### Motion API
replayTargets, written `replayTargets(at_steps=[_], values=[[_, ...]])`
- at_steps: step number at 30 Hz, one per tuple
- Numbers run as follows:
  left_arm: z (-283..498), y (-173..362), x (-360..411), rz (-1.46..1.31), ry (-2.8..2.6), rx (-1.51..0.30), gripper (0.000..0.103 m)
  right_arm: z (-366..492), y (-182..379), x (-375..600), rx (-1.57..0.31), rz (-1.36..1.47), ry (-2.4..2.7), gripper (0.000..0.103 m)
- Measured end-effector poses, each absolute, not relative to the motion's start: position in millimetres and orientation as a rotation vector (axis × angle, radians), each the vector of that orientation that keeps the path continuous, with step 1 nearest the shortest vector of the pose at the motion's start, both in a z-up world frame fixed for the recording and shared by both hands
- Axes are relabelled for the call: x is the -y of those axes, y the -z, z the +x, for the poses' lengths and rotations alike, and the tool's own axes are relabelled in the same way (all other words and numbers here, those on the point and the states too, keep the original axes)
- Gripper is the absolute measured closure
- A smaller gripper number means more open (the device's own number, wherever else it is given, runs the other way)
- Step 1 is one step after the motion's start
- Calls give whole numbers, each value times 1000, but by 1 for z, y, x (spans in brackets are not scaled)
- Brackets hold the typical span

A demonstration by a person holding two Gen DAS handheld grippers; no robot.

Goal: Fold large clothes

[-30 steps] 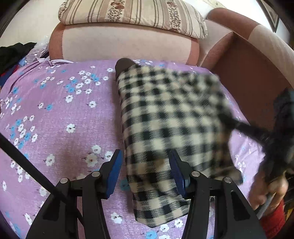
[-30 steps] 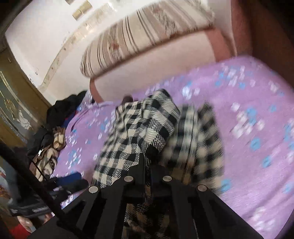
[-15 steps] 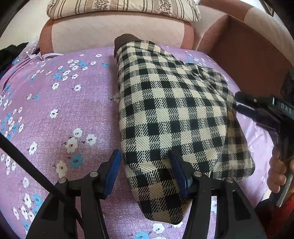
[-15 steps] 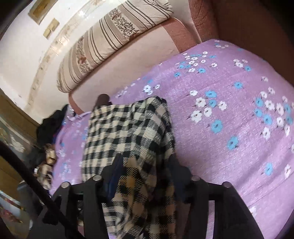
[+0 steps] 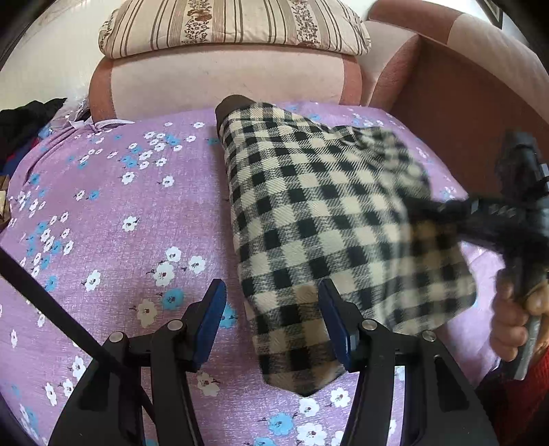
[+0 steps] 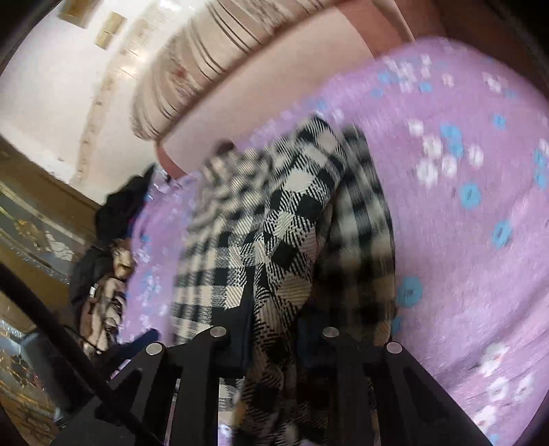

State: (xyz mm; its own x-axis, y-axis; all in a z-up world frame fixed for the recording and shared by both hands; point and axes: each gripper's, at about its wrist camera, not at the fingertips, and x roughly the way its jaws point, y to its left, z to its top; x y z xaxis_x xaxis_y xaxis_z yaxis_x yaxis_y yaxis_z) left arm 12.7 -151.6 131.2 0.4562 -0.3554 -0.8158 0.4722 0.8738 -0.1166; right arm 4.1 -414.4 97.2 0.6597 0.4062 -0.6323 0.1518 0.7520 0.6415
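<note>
A black-and-cream checked garment [image 5: 308, 212] lies folded in a long strip on the purple flowered sheet [image 5: 120, 240]. My left gripper [image 5: 272, 315] hovers open over its near end; the cloth lies between the blue pads, against the right one and apart from the left one. In the left wrist view my right gripper [image 5: 449, 212] comes in blurred from the right at the garment's right edge, which is raised off the sheet. In the right wrist view the right gripper [image 6: 274, 308] is closing, with a bunched fold of the garment [image 6: 291, 219] pinched between its jaws.
A striped cushion [image 5: 233, 24] rests on the sofa's pink back. A brown armrest [image 5: 463, 103] rises at the right. Dark and tan clothes [image 6: 103, 274] are piled at the sheet's left end. A person's hand [image 5: 511, 326] grips the right handle.
The right gripper let the cloth go, the garment lay flat, then it closed again on the right edge and raised it. The left gripper shifted slightly and stayed open.
</note>
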Motion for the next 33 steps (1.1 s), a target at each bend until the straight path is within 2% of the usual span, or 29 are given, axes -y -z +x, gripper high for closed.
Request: replayTargets(at_steps=[4, 10, 13, 14, 16, 22, 24, 27, 29, 33], values=[[12, -131, 158, 126, 529, -972, 47, -11, -116, 435, -822, 691, -55, 82], [18, -99, 174, 202, 494, -1039, 44, -4, -78, 438, -971, 676, 33, 81], [17, -79, 181, 284, 468, -1074, 44, 0, -66, 437, -1008, 650, 79, 73], [15, -75, 183, 303, 457, -1061, 44, 0, -64, 438, -1012, 639, 91, 62], [13, -74, 184, 307, 449, -1052, 44, 1, -63, 439, -1024, 612, 136, 45], [9, -82, 170, 305, 442, -1036, 44, -22, -93, 450, -901, 605, 194, 45], [8, -84, 166, 315, 441, -1026, 44, -37, -117, 444, -791, 546, 217, 47], [7, -85, 163, 301, 440, -1029, 44, -44, -135, 421, -722, 536, 24, 62], [7, -85, 161, 291, 435, -1030, 44, -39, -126, 397, -766, 581, -162, 77], [4, -87, 157, 304, 430, -1015, 44, -28, -81, 365, -959, 552, -265, 82]])
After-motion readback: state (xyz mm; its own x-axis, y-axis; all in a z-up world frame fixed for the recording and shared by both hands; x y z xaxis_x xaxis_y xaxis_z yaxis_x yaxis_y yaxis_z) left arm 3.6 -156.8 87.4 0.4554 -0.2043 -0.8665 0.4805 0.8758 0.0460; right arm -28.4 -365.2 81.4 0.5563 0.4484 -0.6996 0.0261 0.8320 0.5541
